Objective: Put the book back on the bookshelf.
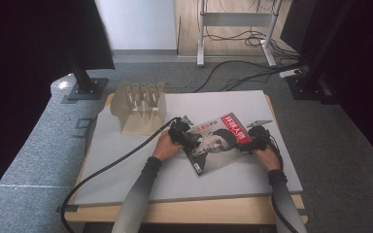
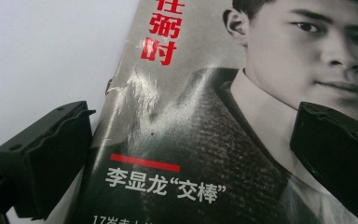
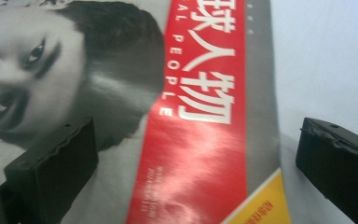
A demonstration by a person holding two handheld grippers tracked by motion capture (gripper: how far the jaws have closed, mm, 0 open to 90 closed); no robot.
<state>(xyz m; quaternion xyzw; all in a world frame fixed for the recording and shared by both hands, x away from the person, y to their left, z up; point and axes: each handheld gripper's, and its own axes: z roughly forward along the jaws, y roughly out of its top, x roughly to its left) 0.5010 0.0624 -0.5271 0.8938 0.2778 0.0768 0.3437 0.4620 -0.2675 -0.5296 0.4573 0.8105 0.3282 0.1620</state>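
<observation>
We see a magazine [image 1: 218, 143] lying flat and skewed on the grey table [image 1: 126, 165], roughly centre-right, cover up with a red title band and a black-and-white portrait. Left tongs [image 1: 183, 132] sit at the magazine's left edge, right tongs [image 1: 256, 138] at its right edge; each is held by a hand [image 1: 166, 145] coming in from the near side. In the left gripper view the jaws are spread wide, one over bare table just off the magazine's edge, the other over the cover [image 2: 205, 140]; nothing is between them but the page, so released. That edge shows a scuffed, creased patch. In the right gripper view the jaws are likewise parted, one over the portrait, one over bare table past the red band [image 3: 200, 116]; also released. Whether either jaw touches the paper, we cannot tell. Left of the magazine and farther back stands a pale wooden rack [image 1: 140, 109] with upright pegs, well apart from it. A black cable [image 1: 116, 162] trails from the left tongs across the table toward the near edge. Beyond the table: carpet, loose cables, and a white frame [image 1: 235, 29]. Small cover text is unreadable from above.
</observation>
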